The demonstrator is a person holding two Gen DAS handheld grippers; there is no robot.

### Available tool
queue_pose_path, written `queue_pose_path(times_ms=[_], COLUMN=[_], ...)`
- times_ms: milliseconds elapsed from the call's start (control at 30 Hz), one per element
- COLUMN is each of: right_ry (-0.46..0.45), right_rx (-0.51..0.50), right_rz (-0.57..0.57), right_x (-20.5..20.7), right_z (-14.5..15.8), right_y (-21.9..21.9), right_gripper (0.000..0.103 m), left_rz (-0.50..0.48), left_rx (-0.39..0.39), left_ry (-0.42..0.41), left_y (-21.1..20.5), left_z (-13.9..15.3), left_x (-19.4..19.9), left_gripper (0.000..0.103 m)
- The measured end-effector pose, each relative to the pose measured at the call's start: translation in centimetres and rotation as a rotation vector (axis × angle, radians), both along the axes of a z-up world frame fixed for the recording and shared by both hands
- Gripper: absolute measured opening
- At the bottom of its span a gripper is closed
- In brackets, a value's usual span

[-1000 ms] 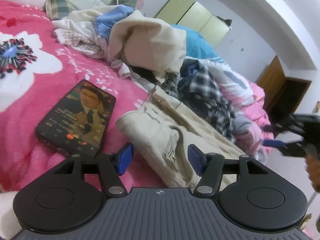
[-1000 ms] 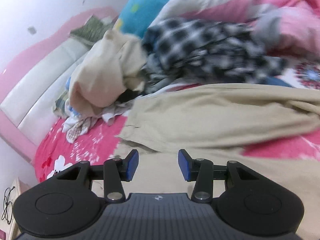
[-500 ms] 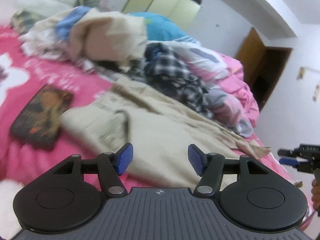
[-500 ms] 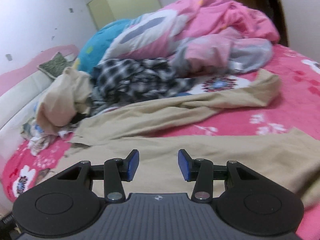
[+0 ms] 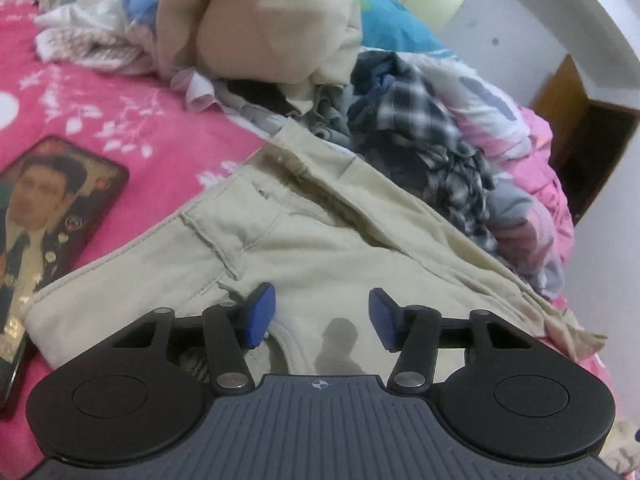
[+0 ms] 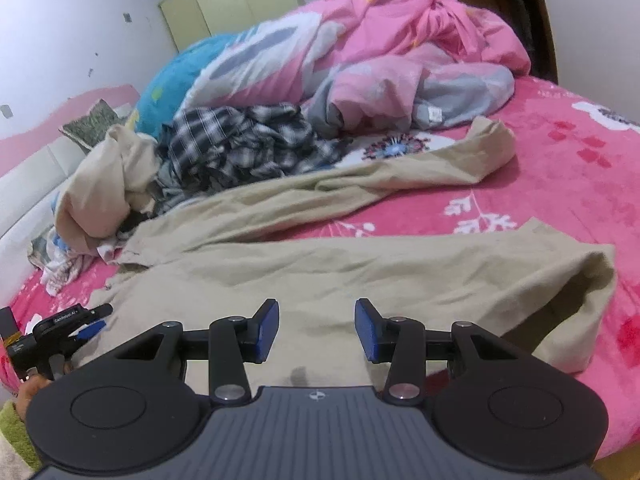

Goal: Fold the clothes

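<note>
Beige trousers (image 5: 320, 248) lie spread on the pink bed. Their waistband and pocket are just ahead of my left gripper (image 5: 322, 316), whose jaws are closing. The blue pads hover over the cloth and do not pinch it. In the right wrist view the two trouser legs (image 6: 360, 272) stretch away to the right, one lying above the other. My right gripper (image 6: 316, 330) stands open over the nearer leg with nothing between its pads. The left gripper (image 6: 86, 326) also shows at the left edge, held by a hand.
A phone (image 5: 44, 216) with a lit screen lies left of the waistband. A heap of clothes (image 5: 260, 40) and a plaid shirt (image 6: 240, 140) sit behind the trousers. A bunched pink quilt (image 6: 400, 60) fills the far side of the bed.
The left view has closed in on the waistband, and the phone is back at the left edge. The right view swung from the clothes heap to the trouser legs and sank a little.
</note>
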State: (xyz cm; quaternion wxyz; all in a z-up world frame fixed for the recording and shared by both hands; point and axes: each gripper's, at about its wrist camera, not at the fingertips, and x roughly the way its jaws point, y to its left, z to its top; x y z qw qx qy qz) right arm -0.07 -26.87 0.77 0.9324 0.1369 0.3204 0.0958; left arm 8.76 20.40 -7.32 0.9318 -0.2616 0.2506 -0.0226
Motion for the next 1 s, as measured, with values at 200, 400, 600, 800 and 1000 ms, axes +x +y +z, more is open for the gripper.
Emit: queue_pose_path(times_ms=[200,400,600,800,1000], right_ry=[0.009,-0.025,-0.097,-0.066,-0.051], right_rx=[-0.029,-0.053,-0.017,-0.006,-0.127], right_rz=[0.053,0.183,0.381,0.469,0.342], right_x=[1.8,5.0,9.3,10.9,8.2], right_z=[-0.1,1.2,2.8,1.3,0.1], right_y=[3.0,9.5,18.2,23.6,19.5], right_gripper=[0.045,0.041,0.039,0.038,0.038], left_rz=[-0.002,0.042,0.037,0.033,0.017], left_rx=[-0.007,0.005,-0.034,-0.042,-0.076], left_ry=[-0.102,-0.047,-0.065,-0.061,-0.101], left_y=[0.3,1.9,2.5,2.8,3.2], left_z=[2.6,-0.4,-0.5,-0.8,-1.0], left_x=[-1.3,0.3,1.5,2.8,1.5], left_gripper=[0.062,0.057,0.059,0.059,0.061])
